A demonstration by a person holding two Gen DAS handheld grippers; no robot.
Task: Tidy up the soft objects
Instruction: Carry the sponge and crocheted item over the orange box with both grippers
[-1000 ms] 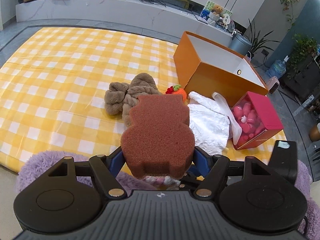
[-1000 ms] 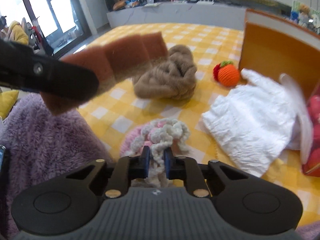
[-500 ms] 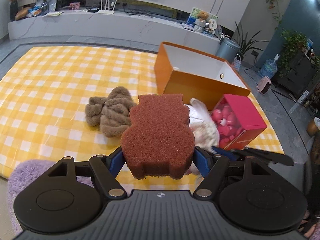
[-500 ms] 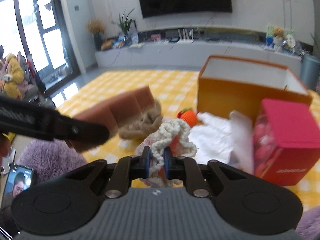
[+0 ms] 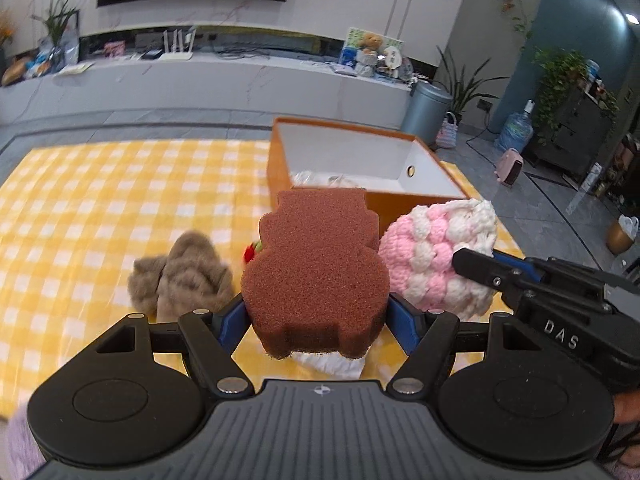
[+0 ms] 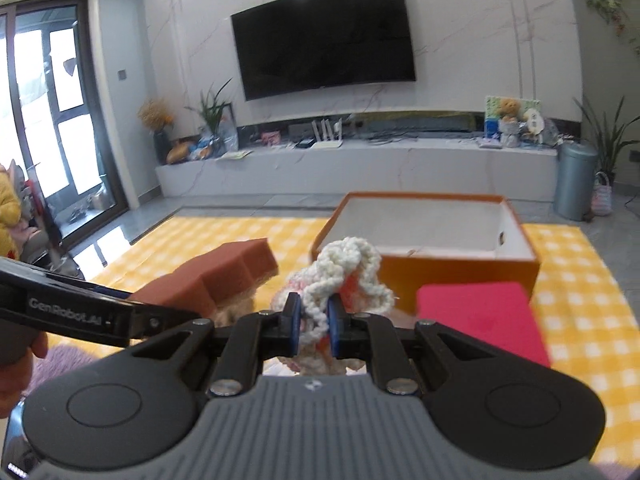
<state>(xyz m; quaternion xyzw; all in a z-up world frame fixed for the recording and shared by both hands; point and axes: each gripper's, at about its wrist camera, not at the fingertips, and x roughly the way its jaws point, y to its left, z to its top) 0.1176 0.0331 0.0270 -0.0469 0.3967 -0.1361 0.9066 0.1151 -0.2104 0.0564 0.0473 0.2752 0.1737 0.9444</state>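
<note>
Left gripper [image 5: 318, 316] is clamped on the reddish-brown bear-shaped foam sponge [image 5: 316, 272], sitting dead centre in the left wrist view. Right gripper [image 6: 314, 322] is pinched narrow on the pink-and-cream chunky crocheted yarn piece [image 6: 344, 276], which also shows up at centre right of the left view.

What's changed: a second ago that yarn piece was lying down on the yellow-and-white checked cloth [image 5: 100, 200], and both cameras were pointed down at the pile. Now both loads are up in the air, and the open orange cardboard box with the white inside [image 6: 436, 236] sits straight ahead, right of centre in the right view. It looks like the carry to the box is underway, drop still to come.

Still on the cloth: the tan fuzzy plush bundle [image 5: 180, 276] at lower left of the sponge, and a crumpled white fabric piece [image 5: 332, 362] peeking out under it. The pink-red carton [image 6: 480, 320] sits just in front of the box.
</note>
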